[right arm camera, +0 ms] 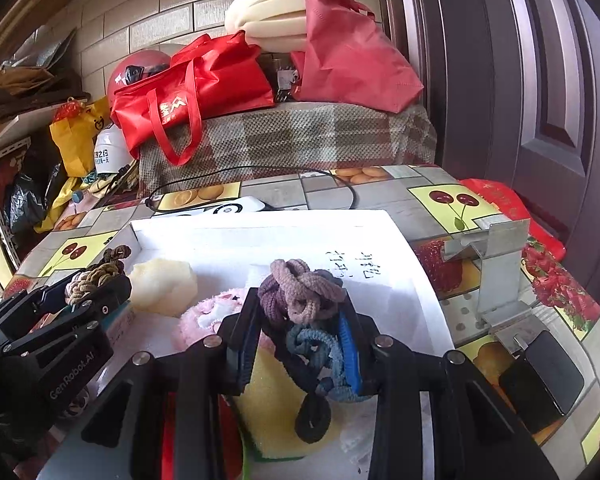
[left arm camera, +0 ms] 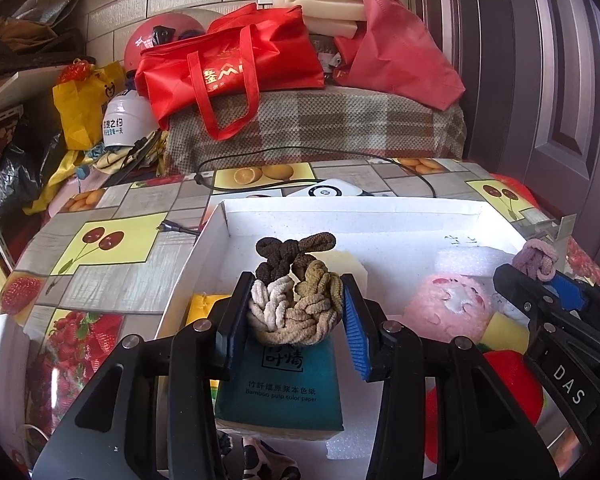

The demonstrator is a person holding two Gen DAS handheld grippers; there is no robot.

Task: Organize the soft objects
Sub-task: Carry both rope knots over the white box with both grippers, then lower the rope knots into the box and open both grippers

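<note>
Left wrist view: we see the left tool [left arm camera: 298,312] level over the white box [left arm camera: 340,210], pointing toward the far wall; its jaws are narrowed onto a bundle of brown, beige and tan hair ties [left arm camera: 296,292], pressed by both pads and held above a teal tissue pack [left arm camera: 280,392] lying in the box; a yellow item [left arm camera: 202,306] sits by the box's left wall; a pink plush [left arm camera: 446,306] and a red soft item [left arm camera: 512,384] lie to the right in the box; the right tool [left arm camera: 540,280] comes in at the right edge with its purple ties.

Right wrist view: we see the right tool [right arm camera: 300,340] also over the box, jaws closed in on a bundle of purple, mauve and blue hair ties [right arm camera: 300,296], a dark loop hanging below; under it a yellow sponge [right arm camera: 268,400] and the pink plush; a cream foam piece [right arm camera: 164,284] lies further left in the box; the left tool sits at the left edge, well apart from the right one.

Around: a fruit-print table [right arm camera: 440,196] carries the box; a white device [right arm camera: 228,208] and a black cable [right arm camera: 252,168] lie behind the box; a metal bracket [right arm camera: 496,264] and a black phone [right arm camera: 548,376] stand to the right; red bags [left arm camera: 236,64] are piled on a plaid blanket [left arm camera: 320,124] beyond.
</note>
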